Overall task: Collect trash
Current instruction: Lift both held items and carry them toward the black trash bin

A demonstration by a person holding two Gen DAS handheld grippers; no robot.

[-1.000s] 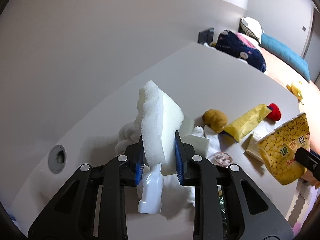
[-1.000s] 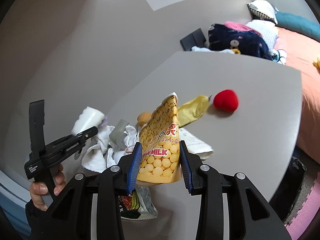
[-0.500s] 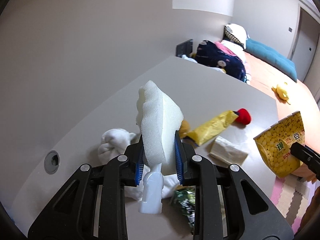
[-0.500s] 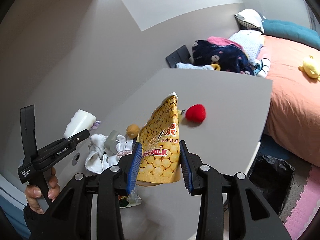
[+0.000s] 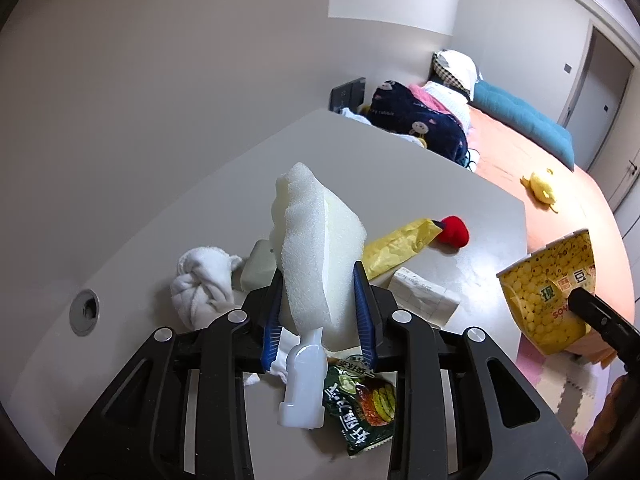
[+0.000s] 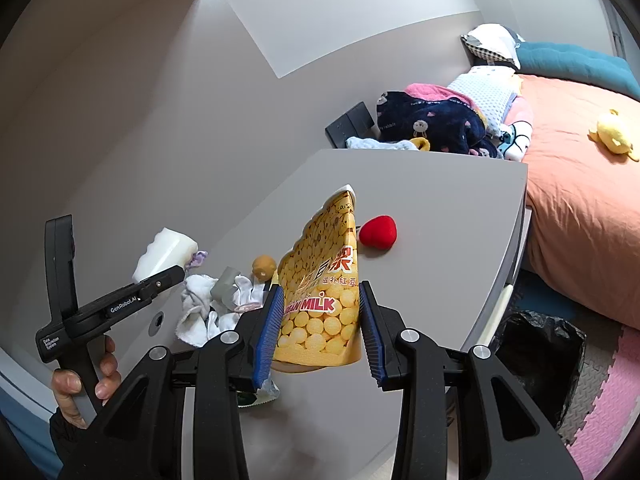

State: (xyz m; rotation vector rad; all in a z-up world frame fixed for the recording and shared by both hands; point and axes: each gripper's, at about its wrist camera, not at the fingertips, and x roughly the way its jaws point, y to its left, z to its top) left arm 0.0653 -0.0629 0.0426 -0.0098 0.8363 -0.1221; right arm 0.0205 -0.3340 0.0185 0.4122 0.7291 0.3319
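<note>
The left gripper [image 5: 319,308], lifted above the tabletop [image 5: 400,168], has a white foam sponge [image 5: 316,248] between its fingers; they have just been opening slightly, yet grip it. The right gripper [image 6: 320,320] clenches a yellow snack bag [image 6: 324,280], higher than before, near the tabletop's right edge.

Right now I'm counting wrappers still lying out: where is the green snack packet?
In the left wrist view the green snack packet lies flat on the grey table, at the near edge just under the left tongs, beside the white cloth.
</note>
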